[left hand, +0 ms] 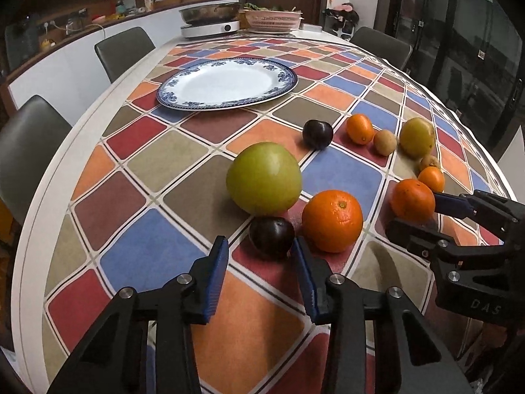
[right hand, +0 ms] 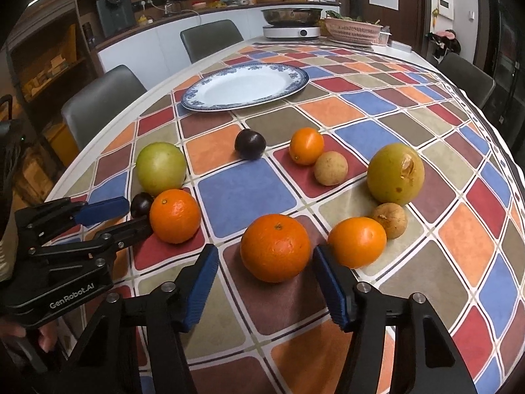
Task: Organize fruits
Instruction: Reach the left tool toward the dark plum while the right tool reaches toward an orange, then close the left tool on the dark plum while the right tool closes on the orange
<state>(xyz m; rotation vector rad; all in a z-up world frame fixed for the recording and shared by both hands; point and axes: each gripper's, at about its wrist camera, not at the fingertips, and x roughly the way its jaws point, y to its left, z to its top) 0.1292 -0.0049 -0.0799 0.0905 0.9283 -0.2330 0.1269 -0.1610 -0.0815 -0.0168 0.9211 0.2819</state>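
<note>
On the checked tablecloth (left hand: 183, 151), plum (left hand: 271, 238) between left gripper (left hand: 261, 274) jaws, orange (right hand: 275, 248) between right gripper (right hand: 265, 287) jaws, both narrowing, not yet pinching. Risk: fruit rolling away, nudging neighbouring orange (left hand: 332, 220).

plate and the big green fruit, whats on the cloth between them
Nothing: between the plate and the green fruit only bare checked cloth shows, in both wrist views. The far plum sits off to the right.

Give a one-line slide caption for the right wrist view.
Right gripper open around a round orange, fruit scattered on the checked tablecloth, blue-rimmed white plate empty.
</note>
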